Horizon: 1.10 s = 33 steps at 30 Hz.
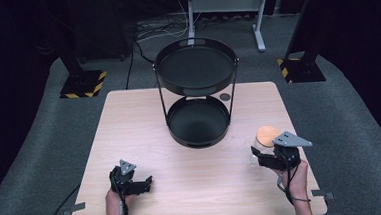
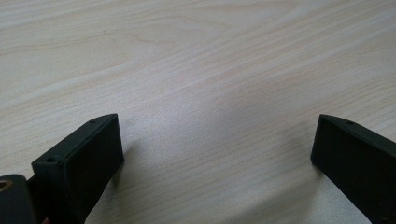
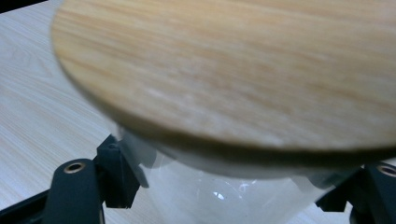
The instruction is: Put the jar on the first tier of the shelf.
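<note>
Glass jar (image 1: 259, 151) with wooden lid (image 3: 233, 70), near worktop (image 1: 193, 187) right edge, clamped in right hand-held gripper (image 1: 269, 159), likely for lifting. Left hand-held gripper (image 1: 142, 184) spread wide, empty, resting low.

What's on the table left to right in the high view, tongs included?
Left tongs, open over bare wood → black two-tier tray stand at the table's middle, toward the far edge → glass jar with wooden lid, jaws either side of it → right tongs.
</note>
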Tool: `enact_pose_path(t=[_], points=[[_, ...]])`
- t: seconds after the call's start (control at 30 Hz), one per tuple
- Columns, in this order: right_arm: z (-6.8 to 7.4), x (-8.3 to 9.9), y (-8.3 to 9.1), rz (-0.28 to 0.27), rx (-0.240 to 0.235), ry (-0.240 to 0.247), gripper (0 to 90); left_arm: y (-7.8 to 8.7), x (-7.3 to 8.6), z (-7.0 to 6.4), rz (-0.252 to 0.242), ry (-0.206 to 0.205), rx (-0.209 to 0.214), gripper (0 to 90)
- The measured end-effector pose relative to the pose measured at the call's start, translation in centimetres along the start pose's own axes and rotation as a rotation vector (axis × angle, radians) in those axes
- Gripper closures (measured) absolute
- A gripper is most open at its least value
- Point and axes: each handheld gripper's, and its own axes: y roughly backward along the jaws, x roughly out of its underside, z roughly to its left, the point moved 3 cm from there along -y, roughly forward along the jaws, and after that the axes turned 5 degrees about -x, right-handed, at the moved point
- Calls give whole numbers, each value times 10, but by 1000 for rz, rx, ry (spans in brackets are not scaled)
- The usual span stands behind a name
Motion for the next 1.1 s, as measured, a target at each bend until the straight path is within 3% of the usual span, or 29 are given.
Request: enact_pose_path(t=[0.4, 1.1], points=[[-1, -11, -8, -11, -8, -5, 255, 0, 0, 0, -1, 1, 1, 21], [4, -31, -36, -8, -46, -10, 255, 0, 0, 0, -2, -5, 4, 26]])
